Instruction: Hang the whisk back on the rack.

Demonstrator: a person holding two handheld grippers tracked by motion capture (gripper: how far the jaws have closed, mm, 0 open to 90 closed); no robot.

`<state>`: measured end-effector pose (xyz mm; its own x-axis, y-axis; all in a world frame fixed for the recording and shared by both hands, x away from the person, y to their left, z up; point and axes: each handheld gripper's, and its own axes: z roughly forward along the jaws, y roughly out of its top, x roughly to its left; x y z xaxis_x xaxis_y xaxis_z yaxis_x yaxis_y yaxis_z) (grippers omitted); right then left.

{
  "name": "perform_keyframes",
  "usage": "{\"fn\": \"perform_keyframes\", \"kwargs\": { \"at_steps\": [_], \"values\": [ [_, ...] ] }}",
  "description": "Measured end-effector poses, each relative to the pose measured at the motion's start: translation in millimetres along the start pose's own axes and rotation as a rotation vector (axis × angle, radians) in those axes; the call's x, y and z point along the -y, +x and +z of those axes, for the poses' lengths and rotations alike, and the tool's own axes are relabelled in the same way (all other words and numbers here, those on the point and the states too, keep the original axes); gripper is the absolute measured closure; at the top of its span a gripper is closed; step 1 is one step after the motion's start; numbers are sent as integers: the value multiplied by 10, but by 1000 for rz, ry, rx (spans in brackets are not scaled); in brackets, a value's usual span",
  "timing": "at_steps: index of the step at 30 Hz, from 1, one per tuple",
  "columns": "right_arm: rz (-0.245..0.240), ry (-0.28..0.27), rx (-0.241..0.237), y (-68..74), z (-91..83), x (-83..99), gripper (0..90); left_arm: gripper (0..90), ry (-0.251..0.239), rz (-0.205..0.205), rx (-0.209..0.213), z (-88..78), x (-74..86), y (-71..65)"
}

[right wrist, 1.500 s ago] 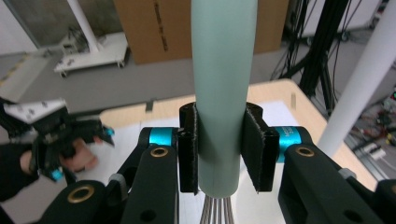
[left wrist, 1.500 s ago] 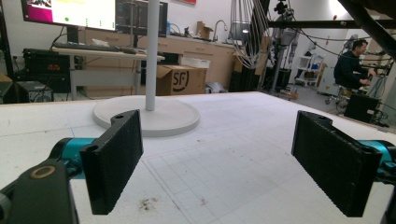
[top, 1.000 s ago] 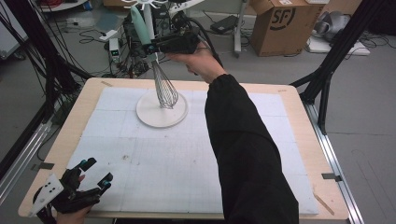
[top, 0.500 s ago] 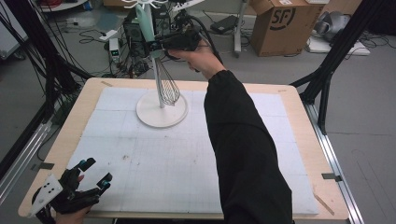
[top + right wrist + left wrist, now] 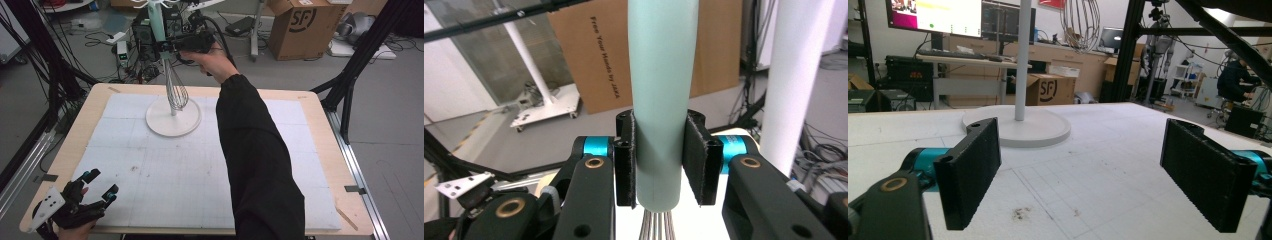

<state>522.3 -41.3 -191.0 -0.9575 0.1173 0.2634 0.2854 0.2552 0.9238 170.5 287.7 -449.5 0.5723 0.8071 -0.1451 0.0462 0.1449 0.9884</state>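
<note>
A whisk with a pale green handle (image 5: pixel 156 25) and steel wires (image 5: pixel 176 92) hangs upright, wires down, beside the white stand's pole and over its round base (image 5: pixel 172 122). My right gripper (image 5: pixel 163 46) is shut on the handle, reaching in from the right at the table's far side. In the right gripper view the two pads (image 5: pixel 698 155) press both sides of the handle (image 5: pixel 661 75), and the pole (image 5: pixel 794 75) stands just to the right. My left gripper (image 5: pixel 95 192) rests open at the near left corner, its pads (image 5: pixel 973 170) wide apart with nothing between them.
A white gridded mat (image 5: pixel 190 170) covers the wooden table (image 5: pixel 320 125). A cardboard box (image 5: pixel 300 25), cables and black frame posts (image 5: pixel 350 85) stand beyond the far edge. In the left gripper view the stand's base (image 5: pixel 1018 131) sits ahead on the mat.
My right gripper has shifted the whisk slightly sideways and a little lower beside the stand's pole. The left gripper has stayed where it was.
</note>
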Motion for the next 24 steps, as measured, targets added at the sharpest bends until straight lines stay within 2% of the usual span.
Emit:
{"fn": "perform_keyframes", "kwargs": {
  "at_steps": [3,5,17,20,22,24],
  "values": [
    [-5,-13,-31,-9,28,-21,694,170,-1,0,-3,-6,-1,4],
    [1,-14,-36,-19,39,-25,694,170,-4,-3,-4,-6,0,5],
    [17,-19,7,-125,46,14,693,169,-6,-5,-11,-23,-1,17],
    [0,-22,28,-110,52,19,690,169,-5,-3,-10,-22,-1,15],
    [-13,-25,41,-96,69,36,662,168,-5,-3,-10,-20,0,13],
    [-8,-31,56,-80,84,49,512,169,-4,-3,-8,-20,0,10]
  ]
}}
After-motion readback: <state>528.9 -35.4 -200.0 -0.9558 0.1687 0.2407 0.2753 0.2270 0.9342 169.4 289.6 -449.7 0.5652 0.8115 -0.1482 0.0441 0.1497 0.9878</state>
